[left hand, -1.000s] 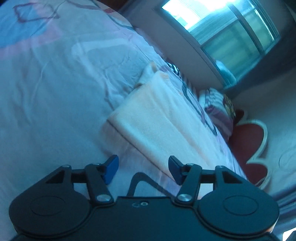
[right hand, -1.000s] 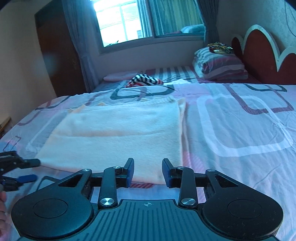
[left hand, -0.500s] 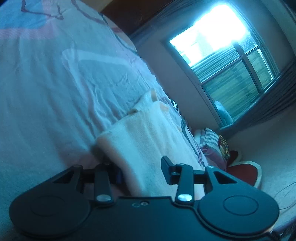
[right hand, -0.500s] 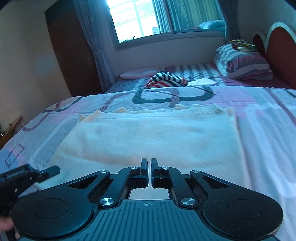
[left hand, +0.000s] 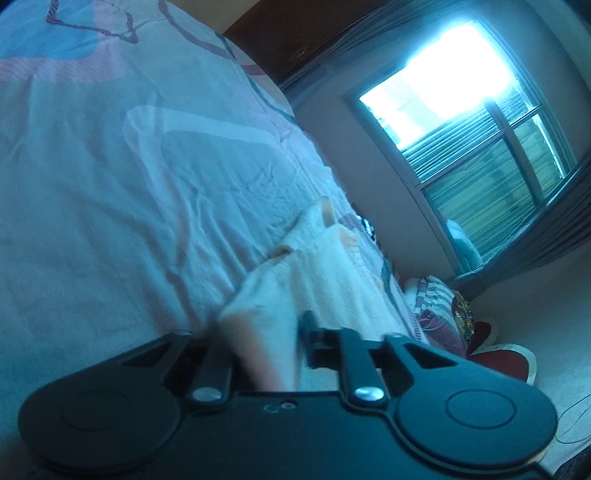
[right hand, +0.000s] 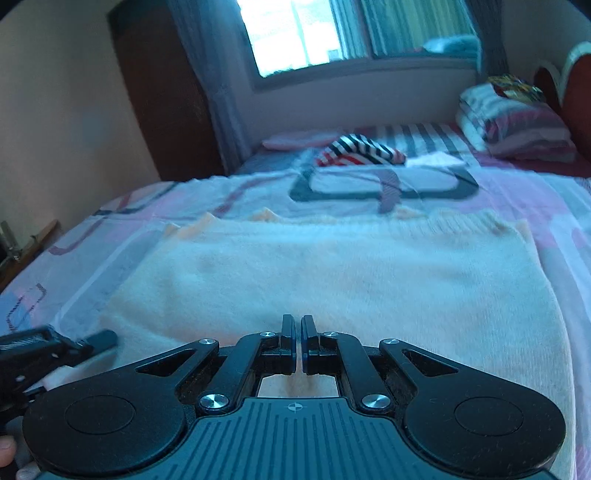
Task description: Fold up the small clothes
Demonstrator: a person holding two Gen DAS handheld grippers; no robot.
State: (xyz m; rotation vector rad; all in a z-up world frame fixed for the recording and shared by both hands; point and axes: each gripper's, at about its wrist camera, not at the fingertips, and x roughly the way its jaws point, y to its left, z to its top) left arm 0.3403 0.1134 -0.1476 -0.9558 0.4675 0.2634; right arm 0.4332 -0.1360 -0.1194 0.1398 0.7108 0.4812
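A cream knitted garment (right hand: pixel 332 273) lies flat on the bed, partly folded into a rectangle. My right gripper (right hand: pixel 298 338) is shut on its near edge at the middle. My left gripper (left hand: pixel 258 343) is at the garment's near left corner (left hand: pixel 258 314), with the cloth bunched between its jaws; its left finger is hidden by the cloth. The left gripper (right hand: pixel 55 347) also shows at the lower left of the right wrist view.
The bed has a pink and white patterned cover (right hand: pixel 480 192). A striped garment (right hand: pixel 362 151) and folded pillows (right hand: pixel 517 125) lie at the far end near the red headboard (right hand: pixel 576 85). A window (right hand: pixel 332 33) and dark wardrobe (right hand: pixel 166 92) stand behind.
Both grippers have moved onto the garment's near edge. The right one closed on the edge, and the left one's jaws closed in around the corner.
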